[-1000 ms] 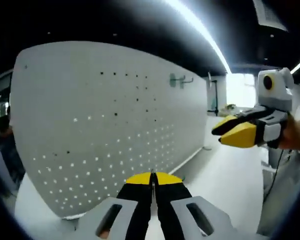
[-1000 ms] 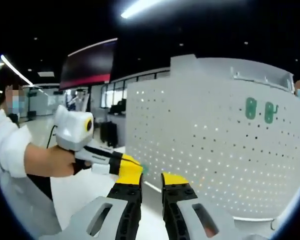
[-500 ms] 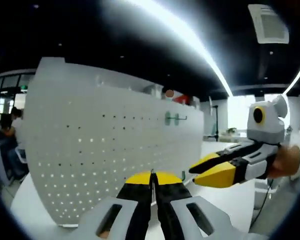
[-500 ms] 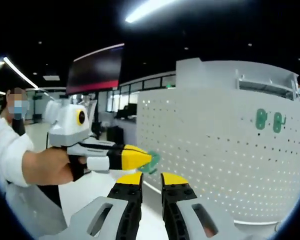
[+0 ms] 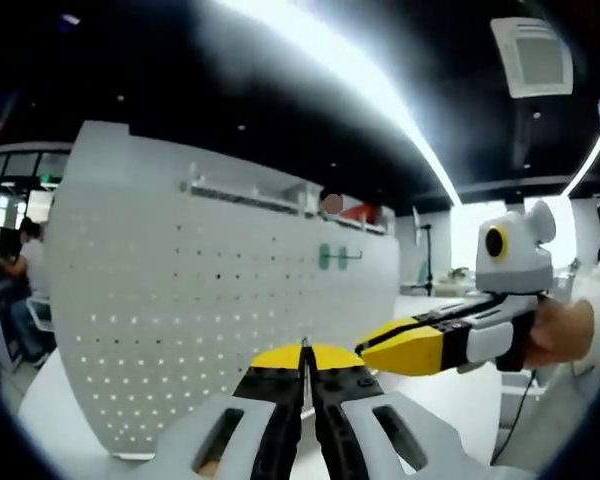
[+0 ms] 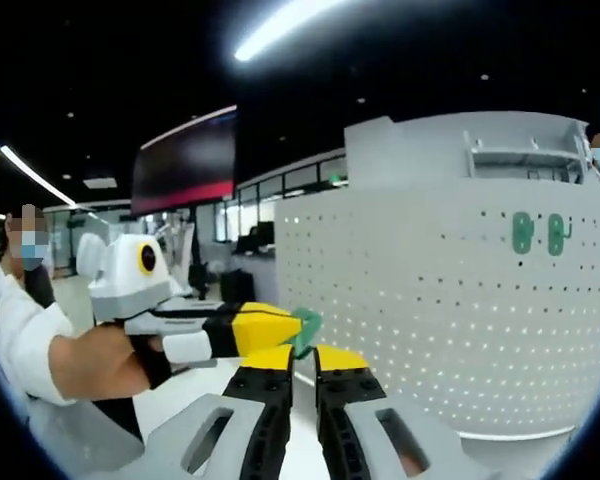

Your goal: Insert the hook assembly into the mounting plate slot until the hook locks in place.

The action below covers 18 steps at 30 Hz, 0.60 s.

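The green plastic hook assembly (image 6: 306, 330) was held in the closed yellow tips of the left gripper (image 6: 280, 328), well apart from the white perforated mounting plate (image 6: 450, 310). The carrying step was judged in hand; next, the hook would need bringing to a slot. The right gripper (image 6: 298, 362) was slightly parted and empty. The left gripper view hid the held hook behind closed jaws; two green hooks (image 5: 331, 257) were seen mounted near the plate's upper edge.

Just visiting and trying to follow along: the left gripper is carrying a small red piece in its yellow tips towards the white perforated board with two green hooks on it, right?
Not quite: the small piece is green, not red, as the right gripper view shows. The left gripper does carry it in its yellow tips, towards the white perforated board with two green hooks on it.
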Available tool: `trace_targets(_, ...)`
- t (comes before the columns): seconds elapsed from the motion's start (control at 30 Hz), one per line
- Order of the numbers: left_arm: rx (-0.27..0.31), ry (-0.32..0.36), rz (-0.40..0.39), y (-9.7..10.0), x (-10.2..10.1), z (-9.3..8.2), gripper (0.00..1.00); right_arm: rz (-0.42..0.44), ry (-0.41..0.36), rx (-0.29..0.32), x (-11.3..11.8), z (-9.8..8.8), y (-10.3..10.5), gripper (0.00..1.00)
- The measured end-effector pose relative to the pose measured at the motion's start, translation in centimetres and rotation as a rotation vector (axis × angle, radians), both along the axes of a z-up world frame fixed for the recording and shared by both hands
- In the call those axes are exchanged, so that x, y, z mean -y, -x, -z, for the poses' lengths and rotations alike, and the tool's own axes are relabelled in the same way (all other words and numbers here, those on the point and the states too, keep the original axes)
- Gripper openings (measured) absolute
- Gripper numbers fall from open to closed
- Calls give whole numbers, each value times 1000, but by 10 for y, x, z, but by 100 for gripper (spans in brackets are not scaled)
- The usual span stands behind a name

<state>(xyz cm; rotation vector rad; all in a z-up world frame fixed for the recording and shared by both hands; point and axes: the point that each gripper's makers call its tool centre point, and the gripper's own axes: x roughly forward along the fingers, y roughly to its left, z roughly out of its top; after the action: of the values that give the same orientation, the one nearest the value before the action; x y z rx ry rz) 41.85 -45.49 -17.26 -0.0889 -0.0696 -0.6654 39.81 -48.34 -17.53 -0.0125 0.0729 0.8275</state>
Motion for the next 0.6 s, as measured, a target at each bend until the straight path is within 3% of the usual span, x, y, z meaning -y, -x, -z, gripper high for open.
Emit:
trace_targets(0.13, -1, 3, 7, 1, 1, 0, 2, 0, 19, 19, 0, 0, 2, 2)
trace_targets(0.33, -9, 3, 18, 1, 3, 3, 2, 8, 100, 98, 2, -1, 1, 1)
trace_targets(0.37, -11, 2, 20, 1, 3, 3, 2, 21, 142, 154, 4, -3, -1, 1)
trace_targets(0.47, -16, 5, 26, 1, 5, 4, 2, 17, 219, 215, 3, -4, 1, 1)
trace_targets(0.6, -18, 17, 30, 1, 4, 5, 2, 16, 201, 185, 3, 0, 0, 1)
